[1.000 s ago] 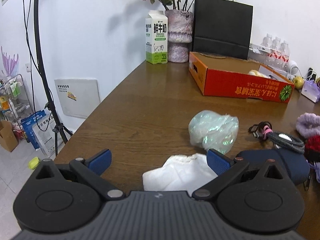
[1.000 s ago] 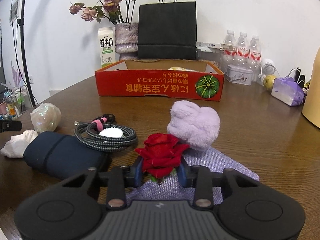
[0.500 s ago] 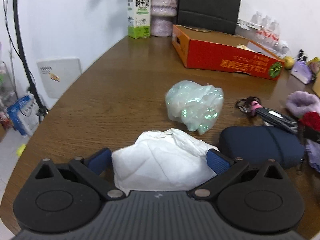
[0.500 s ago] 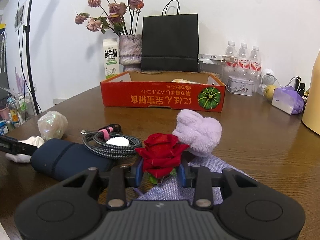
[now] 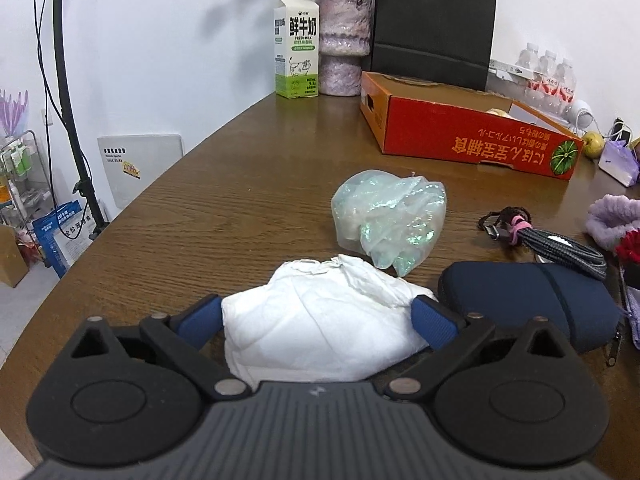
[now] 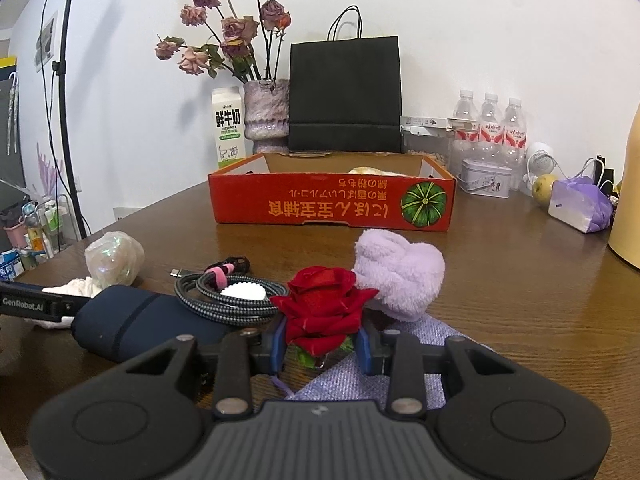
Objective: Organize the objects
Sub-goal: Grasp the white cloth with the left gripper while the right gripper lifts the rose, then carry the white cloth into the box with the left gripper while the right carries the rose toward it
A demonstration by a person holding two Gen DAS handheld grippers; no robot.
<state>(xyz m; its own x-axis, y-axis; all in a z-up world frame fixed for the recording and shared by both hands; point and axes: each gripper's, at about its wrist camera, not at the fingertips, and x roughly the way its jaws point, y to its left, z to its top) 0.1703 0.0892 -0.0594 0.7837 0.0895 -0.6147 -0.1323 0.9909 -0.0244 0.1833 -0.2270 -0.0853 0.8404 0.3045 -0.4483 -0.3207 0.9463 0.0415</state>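
Observation:
My left gripper (image 5: 316,322) is open, its blue pads on either side of a crumpled white tissue (image 5: 320,320) that lies on the wooden table (image 5: 224,200). My right gripper (image 6: 320,350) is shut on a red rose (image 6: 322,308), just above a purple glitter cloth (image 6: 384,376). An iridescent plastic ball (image 5: 390,220) sits beyond the tissue, and it shows in the right wrist view (image 6: 115,258). A navy pouch (image 5: 528,300), a coiled braided cable (image 6: 230,300) and a fluffy lilac item (image 6: 400,276) lie between the grippers. The red cardboard box (image 6: 332,204) stands open behind them.
A milk carton (image 5: 297,46), a vase of dried roses (image 6: 266,116) and a black paper bag (image 6: 345,94) stand at the back wall. Water bottles (image 6: 490,128), a tin (image 6: 485,178) and a purple bag (image 6: 580,208) are at back right. The table edge curves off left.
My left gripper has moved forward so the tissue now sits between its open fingers. My right gripper has risen a little with the rose held.

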